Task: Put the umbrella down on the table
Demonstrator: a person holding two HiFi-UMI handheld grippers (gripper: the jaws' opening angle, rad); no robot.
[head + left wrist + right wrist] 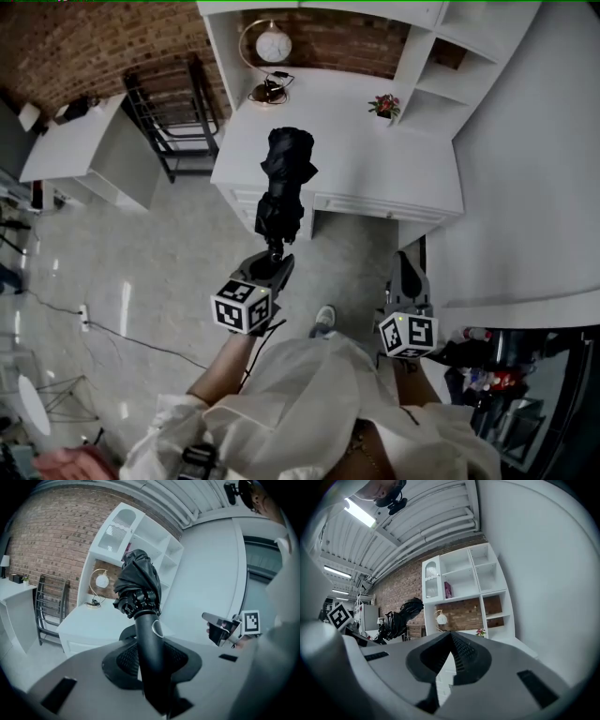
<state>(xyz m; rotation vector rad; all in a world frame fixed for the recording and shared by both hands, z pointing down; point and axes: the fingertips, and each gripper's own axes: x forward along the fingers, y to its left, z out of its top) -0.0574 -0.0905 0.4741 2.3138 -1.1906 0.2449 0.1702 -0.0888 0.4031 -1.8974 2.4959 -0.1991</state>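
Black folded umbrella: head view, upright in air in front of white worktop, not resting on it. Left gripper under it. Right gripper apart, further right. Left gripper view: jaws clamped on umbrella's handle, canopy above. Right gripper view: jaws together, nothing between them; umbrella off to left.

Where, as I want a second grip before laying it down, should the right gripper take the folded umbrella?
Probably around the bunched canopy, coming in from its right side: the left gripper clamps the handle, and the canopy juts out forward with that side facing the empty right gripper.
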